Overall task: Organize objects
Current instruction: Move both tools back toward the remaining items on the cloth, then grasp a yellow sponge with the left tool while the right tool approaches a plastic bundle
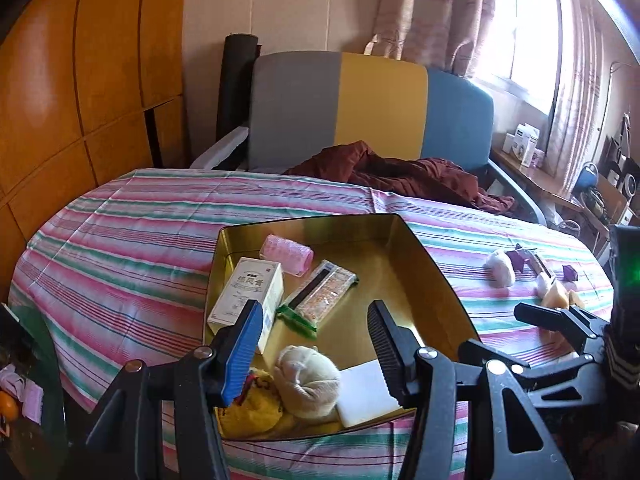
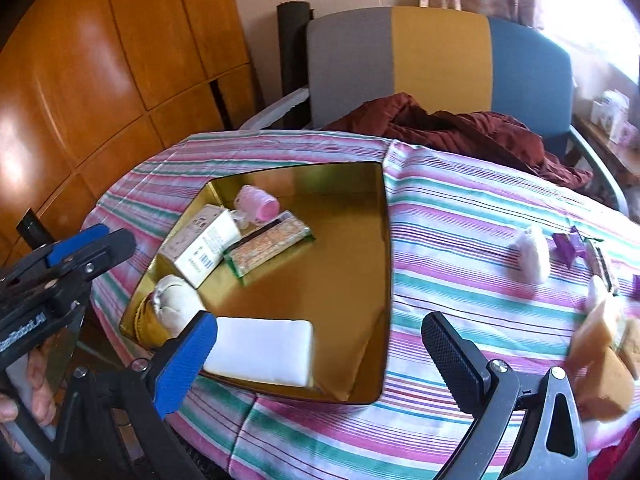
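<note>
two grippers, left gripper (image 1: pixel 316 344) and right gripper (image 2: pixel 324 354), gaping wide and empty, snack bar (image 2: pixel 267 249) lying diagonally in gold tin (image 2: pixel 384 264)

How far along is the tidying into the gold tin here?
Already in the gold metal tin: pink hair roller, white medicine box, green-edged snack packet, cream cloth pouch, white flat pad. Nothing is in hand: left gripper and right gripper are both open. Left on the striped tablecloth: white fluffy pouch, purple wrappers, tan blocks.
</note>
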Action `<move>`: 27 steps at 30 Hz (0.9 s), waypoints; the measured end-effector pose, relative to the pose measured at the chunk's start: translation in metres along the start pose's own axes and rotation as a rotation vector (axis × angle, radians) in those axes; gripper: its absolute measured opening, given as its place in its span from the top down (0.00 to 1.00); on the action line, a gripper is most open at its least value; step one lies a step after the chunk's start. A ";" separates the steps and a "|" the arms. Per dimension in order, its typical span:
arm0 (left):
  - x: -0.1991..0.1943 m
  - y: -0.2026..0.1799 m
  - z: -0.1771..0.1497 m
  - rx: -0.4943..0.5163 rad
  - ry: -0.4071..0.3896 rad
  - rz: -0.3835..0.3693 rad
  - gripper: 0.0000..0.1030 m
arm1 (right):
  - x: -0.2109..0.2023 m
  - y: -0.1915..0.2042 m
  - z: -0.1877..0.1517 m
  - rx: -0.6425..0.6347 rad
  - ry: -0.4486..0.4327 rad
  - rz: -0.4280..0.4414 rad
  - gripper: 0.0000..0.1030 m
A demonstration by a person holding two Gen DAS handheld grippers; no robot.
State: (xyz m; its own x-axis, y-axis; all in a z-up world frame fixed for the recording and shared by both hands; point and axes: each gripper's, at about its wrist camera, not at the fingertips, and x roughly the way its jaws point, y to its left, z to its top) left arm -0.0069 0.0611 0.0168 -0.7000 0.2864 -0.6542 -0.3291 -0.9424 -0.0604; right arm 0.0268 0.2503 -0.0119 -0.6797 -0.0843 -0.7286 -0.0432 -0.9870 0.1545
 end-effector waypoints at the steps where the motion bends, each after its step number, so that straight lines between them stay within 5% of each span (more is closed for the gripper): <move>1: 0.000 -0.002 0.000 0.005 0.001 -0.003 0.47 | -0.001 -0.003 0.000 0.007 -0.001 -0.006 0.00; 11: -0.001 -0.021 0.004 0.044 -0.001 -0.073 0.47 | -0.008 -0.041 -0.003 0.072 0.008 -0.073 0.00; 27: 0.017 -0.115 0.015 0.243 0.045 -0.247 0.47 | -0.081 -0.213 -0.032 0.424 -0.019 -0.356 0.00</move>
State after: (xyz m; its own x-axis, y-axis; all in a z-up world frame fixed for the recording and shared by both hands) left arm 0.0094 0.1771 0.0241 -0.5534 0.4877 -0.6752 -0.6301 -0.7753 -0.0436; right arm 0.1149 0.4627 -0.0069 -0.5823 0.2509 -0.7733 -0.5612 -0.8123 0.1591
